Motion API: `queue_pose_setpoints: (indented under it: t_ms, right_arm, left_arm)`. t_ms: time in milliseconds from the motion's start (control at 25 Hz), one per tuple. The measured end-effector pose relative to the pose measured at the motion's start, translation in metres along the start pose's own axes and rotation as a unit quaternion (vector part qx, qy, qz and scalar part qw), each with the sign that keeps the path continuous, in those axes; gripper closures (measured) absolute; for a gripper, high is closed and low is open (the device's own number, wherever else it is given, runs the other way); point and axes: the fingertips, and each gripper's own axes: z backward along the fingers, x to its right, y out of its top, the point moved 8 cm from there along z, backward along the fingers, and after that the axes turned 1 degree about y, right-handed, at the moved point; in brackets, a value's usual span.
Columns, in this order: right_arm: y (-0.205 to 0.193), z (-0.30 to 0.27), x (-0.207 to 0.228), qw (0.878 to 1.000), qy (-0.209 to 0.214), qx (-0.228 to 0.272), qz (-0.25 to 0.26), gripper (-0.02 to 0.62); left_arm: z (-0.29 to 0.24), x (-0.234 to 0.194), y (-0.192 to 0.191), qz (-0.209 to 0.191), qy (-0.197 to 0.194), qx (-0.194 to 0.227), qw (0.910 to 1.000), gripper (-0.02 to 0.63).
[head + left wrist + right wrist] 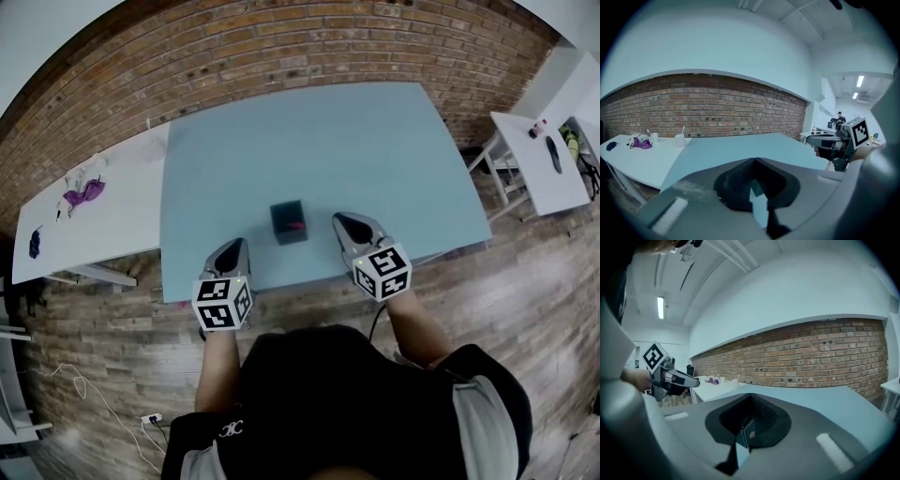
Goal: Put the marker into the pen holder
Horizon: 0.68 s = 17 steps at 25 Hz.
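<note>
The marker [295,227] shows as a red tip at the pen holder [286,217], apparently already inside; I cannot confirm its seating. The holder stands on the worktop [375,150], between both tools.

- Left hand-held gripper [236,246]: jaws together, empty.
- Right hand-held gripper [343,221]: jaws together, empty.

Risk: I judge that a sideways sweep by either could tip the holder.

I see no legible writing. The cubes [222,303] carry only square patterns.

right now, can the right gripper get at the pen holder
Probably yes. The pen holder stands just left of the right gripper, and nothing shows on the table between them. The gripper's jaws are shut, though.
</note>
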Motion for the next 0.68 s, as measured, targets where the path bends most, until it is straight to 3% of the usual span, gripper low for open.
queue_pose_setpoints:
  t_ms: [280, 680]
  right_arm:
    - [-0.002, -0.007, 0.003, 1.0, 0.007, -0.011, 0.005, 0.589]
    - [-0.008, -0.021, 0.005, 0.999, 0.017, -0.032, 0.019, 0.589]
  left_arm:
    - [-0.007, 0.002, -0.002, -0.026, 0.011, -0.006, 0.9996, 0.601]
    - [-0.019, -0.002, 0.001, -0.024, 0.015, -0.01, 0.9995, 0.601]
